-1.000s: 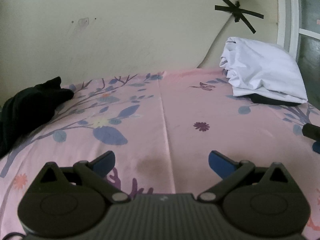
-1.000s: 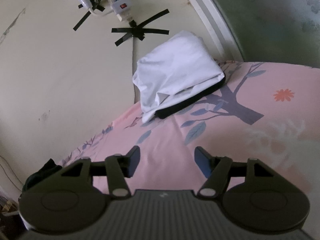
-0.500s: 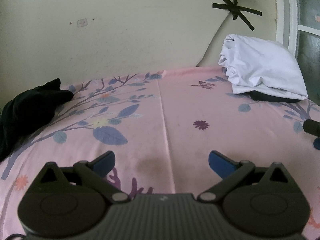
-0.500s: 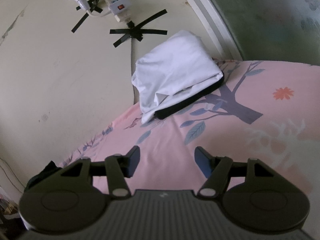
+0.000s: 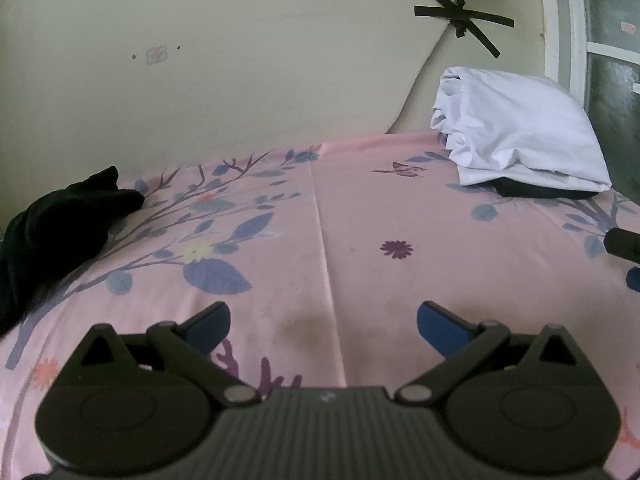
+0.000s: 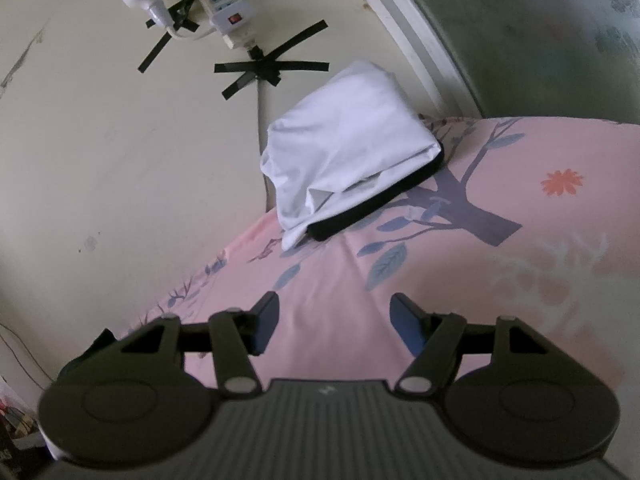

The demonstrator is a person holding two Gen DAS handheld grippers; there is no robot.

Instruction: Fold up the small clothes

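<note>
Both grippers empty, jaws spread, hovering over the pink floral bed (image 5: pixel 360 208). Left gripper (image 5: pixel 323 320) faces the wall; the unfolded black garment (image 5: pixel 60 224) lies crumpled ahead-left at the bed edge, well apart, reaching toward the wall. It barely shows behind the right gripper (image 6: pixel 334 320), so the left looks nearer; likely next pick. Folded stack (image 6: pixel 352 140), white on black, sits ahead-right by the wall and window frame (image 6: pixel 416 40), looks done. Nothing lies between left gripper and garment. Taped power strip (image 6: pixel 228 12) on the wall.
</note>
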